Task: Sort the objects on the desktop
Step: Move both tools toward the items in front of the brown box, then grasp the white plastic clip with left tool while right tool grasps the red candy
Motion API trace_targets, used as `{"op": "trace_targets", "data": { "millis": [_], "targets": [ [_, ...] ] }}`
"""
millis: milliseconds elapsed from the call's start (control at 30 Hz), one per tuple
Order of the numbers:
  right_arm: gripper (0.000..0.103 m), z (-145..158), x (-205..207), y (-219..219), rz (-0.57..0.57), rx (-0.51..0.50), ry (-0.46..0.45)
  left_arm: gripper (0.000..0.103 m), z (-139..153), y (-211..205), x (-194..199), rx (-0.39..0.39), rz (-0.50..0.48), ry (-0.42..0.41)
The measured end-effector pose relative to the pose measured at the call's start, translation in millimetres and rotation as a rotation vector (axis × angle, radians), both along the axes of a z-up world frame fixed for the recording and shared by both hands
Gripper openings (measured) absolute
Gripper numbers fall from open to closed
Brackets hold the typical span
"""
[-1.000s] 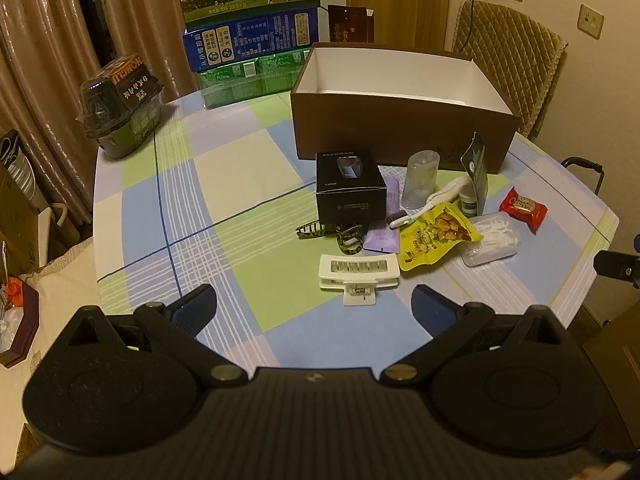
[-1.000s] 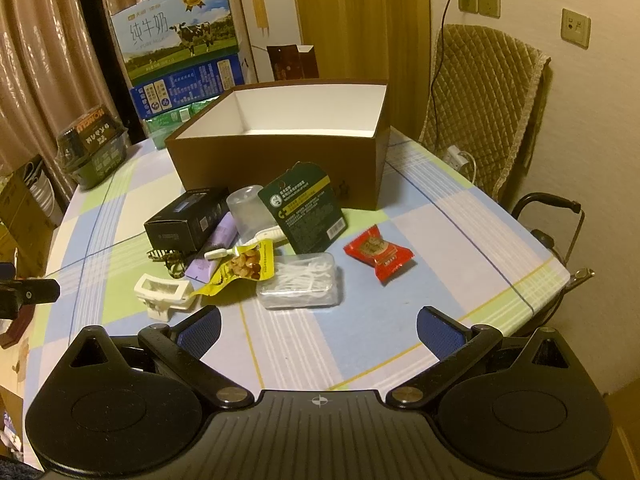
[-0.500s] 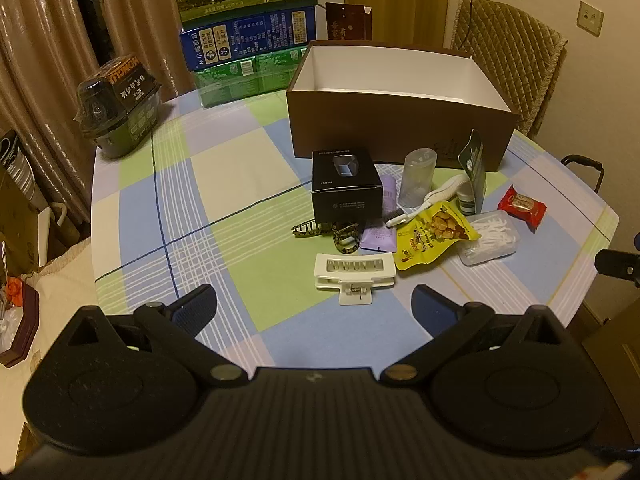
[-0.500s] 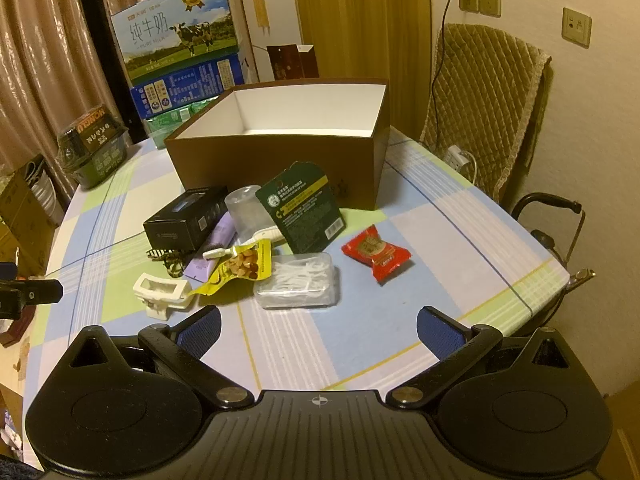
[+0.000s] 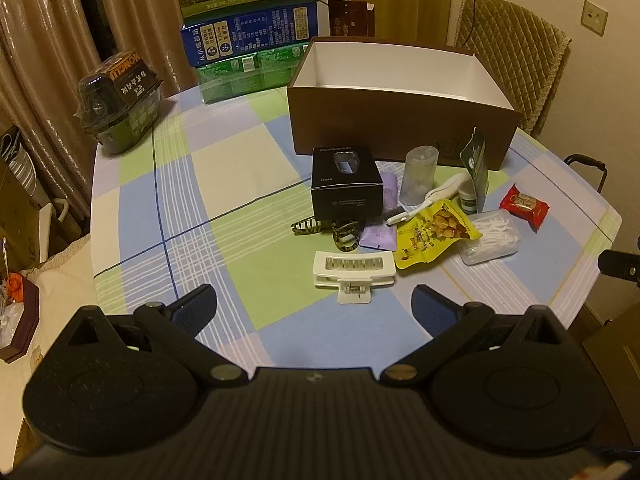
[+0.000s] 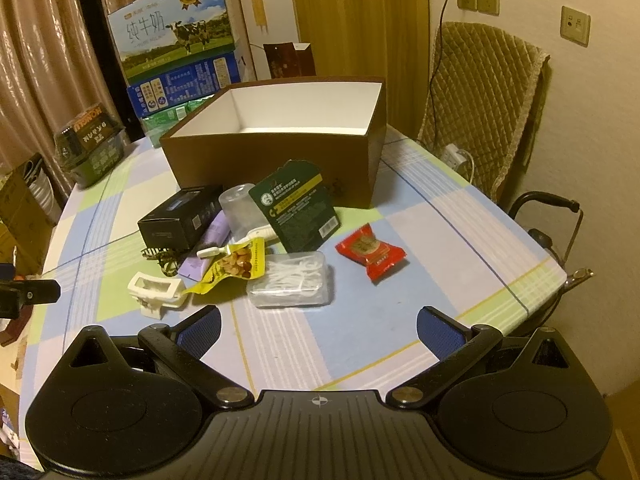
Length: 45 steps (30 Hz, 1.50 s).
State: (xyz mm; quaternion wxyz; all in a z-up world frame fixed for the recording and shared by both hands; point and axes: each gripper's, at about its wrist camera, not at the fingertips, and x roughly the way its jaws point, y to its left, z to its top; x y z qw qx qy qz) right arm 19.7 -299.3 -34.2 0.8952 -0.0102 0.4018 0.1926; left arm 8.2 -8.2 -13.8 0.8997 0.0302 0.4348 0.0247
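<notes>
An open brown box (image 5: 400, 120) with a white inside stands at the back of the checked table; it also shows in the right wrist view (image 6: 280, 160). In front of it lies a cluster: a black carton (image 5: 346, 184), a white hair clip (image 5: 354, 274), a patterned hair clip (image 5: 328, 228), a yellow nut packet (image 5: 434, 236), a clear box of floss picks (image 6: 292, 284), a red snack packet (image 6: 370, 252) and a dark green card pack (image 6: 296, 208). My left gripper (image 5: 314, 308) is open and empty just before the white clip. My right gripper (image 6: 318, 330) is open and empty before the floss box.
Stacked milk cartons (image 5: 248, 20) and a dark food pack (image 5: 120, 100) stand at the table's back left. A quilted chair (image 6: 480, 100) is behind the right edge. The table edge runs close on the right (image 6: 540, 296).
Both grippers have drifted slightly; the cluster sits a little further left and higher in the left wrist view. Nothing on the table has moved.
</notes>
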Motion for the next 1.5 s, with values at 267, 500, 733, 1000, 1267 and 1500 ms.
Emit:
{"op": "trace_targets", "data": {
  "millis": [267,500,733,1000,1267,1500],
  "targets": [
    [0.101,-2,4,-6,-0.003,-0.013,-0.01,0.102,-4,3,2,0.002,0.015,0.013],
    [0.101,-3,12,-8,0.004,-0.013,-0.009,0.102,-4,7,7,-0.013,0.014,0.008],
    [0.101,-7,30,-20,0.022,-0.017,-0.001,0.102,-7,12,17,-0.04,0.009,-0.009],
    [0.101,-17,53,-31,0.042,-0.026,0.016,0.102,-21,8,28,-0.056,0.002,0.005],
    [0.101,-30,76,-40,0.062,-0.02,0.039,0.102,-45,1,44,-0.067,-0.001,0.041],
    [0.101,-38,91,-45,0.092,-0.02,0.038,0.102,-57,-6,54,-0.067,0.009,0.065]
  ]
}}
